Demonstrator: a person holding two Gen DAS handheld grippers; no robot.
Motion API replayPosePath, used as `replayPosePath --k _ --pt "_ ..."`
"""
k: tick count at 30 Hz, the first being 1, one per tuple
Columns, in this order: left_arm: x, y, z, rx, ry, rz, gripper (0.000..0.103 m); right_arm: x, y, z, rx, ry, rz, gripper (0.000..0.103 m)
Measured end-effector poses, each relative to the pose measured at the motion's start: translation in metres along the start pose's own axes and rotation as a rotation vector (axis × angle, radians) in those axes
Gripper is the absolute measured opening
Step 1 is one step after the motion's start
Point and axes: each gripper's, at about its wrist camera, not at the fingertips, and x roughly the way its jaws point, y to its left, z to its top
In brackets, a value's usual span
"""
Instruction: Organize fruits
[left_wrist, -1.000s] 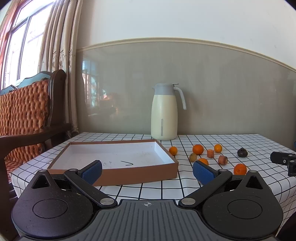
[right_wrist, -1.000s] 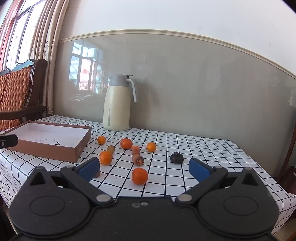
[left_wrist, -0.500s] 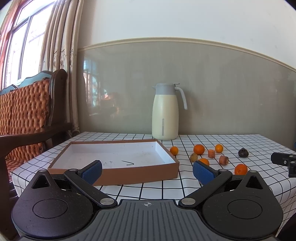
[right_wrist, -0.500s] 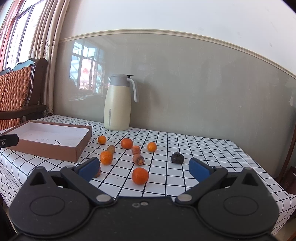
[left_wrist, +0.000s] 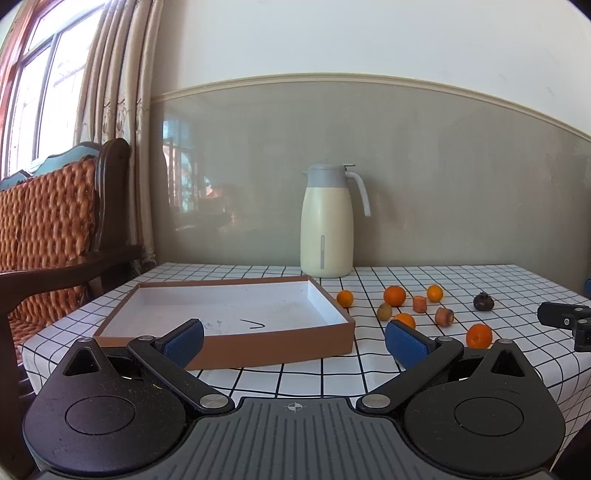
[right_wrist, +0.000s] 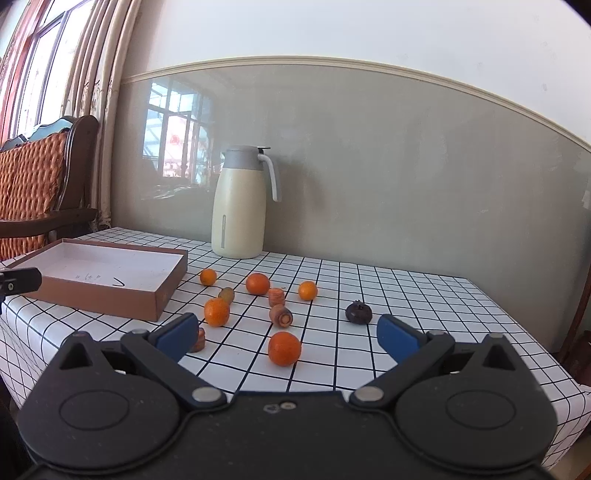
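Both tools empty, jaws apart: left tool, right tool. Nearest round orange fruit on checked-cloth worktop, beside shallow brown cardboard tray. Prob. light, firm, rolls; grip across widest part.

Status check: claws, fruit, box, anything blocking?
Left claw open, right claw open, both empty. Fruit loose on tablecloth; box holds none. Nothing blocking.

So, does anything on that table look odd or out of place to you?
Somewhat. Among the loose oranges lie cut carrot pieces, which are not fruit. The dark fruit looks shrivelled. The cardboard box holds no fruit, with pen marks on its floor. Nothing is spilled; the jug stands upright.
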Motion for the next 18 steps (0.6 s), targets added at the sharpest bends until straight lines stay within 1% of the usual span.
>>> replayPosePath --k 5,8,13,16,18 --pt "-0.001 0.0 0.0 0.001 -0.006 0.007 0.103 0.0 0.0 0.0 -0.011 0.001 -0.006 0.097" --pt "0.0 0.0 0.001 0.0 0.0 0.007 0.103 -0.001 0.0 -0.001 0.016 -0.014 -0.009 0.097" --pt "0.003 -0.004 0.002 0.017 0.016 0.015 0.103 0.0 0.005 -0.001 -0.016 -0.028 -0.018 0.097" --pt "0.01 -0.011 0.002 0.054 0.048 0.008 0.103 0.008 0.005 0.002 -0.022 0.006 -0.006 0.097" --pt "0.016 -0.014 0.004 0.057 0.064 -0.001 0.103 0.016 0.003 0.005 -0.025 0.039 0.015 0.097"
